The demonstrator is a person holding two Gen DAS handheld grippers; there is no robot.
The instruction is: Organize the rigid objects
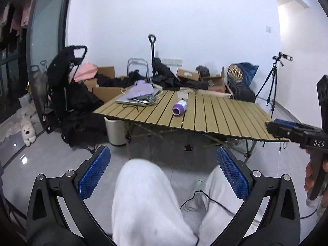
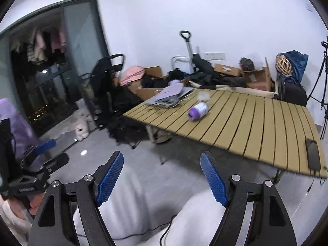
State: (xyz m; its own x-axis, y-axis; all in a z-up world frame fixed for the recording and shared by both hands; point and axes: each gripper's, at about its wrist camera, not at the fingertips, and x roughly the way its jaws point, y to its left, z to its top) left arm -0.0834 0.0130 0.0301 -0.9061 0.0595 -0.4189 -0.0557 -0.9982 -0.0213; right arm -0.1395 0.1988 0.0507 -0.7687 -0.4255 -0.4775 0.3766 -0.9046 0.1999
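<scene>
Both tools are empty and spread wide: the left tool (image 1: 163,173) and the right tool (image 2: 162,179) hang over the seated person's knees (image 1: 143,194), well short of the table (image 1: 225,112). The task's object, a purple-capped bottle (image 1: 180,107), lies on its side near the middle of the slats, with a clear container (image 1: 182,95) just behind it, a laptop stack (image 1: 137,97) to its left and a dark phone (image 2: 312,153) at the near right edge. This appears to be the approach step; the next move calls for carrying one tool forward over the table edge and aligning its fingers across the bottle's body before closing.
</scene>
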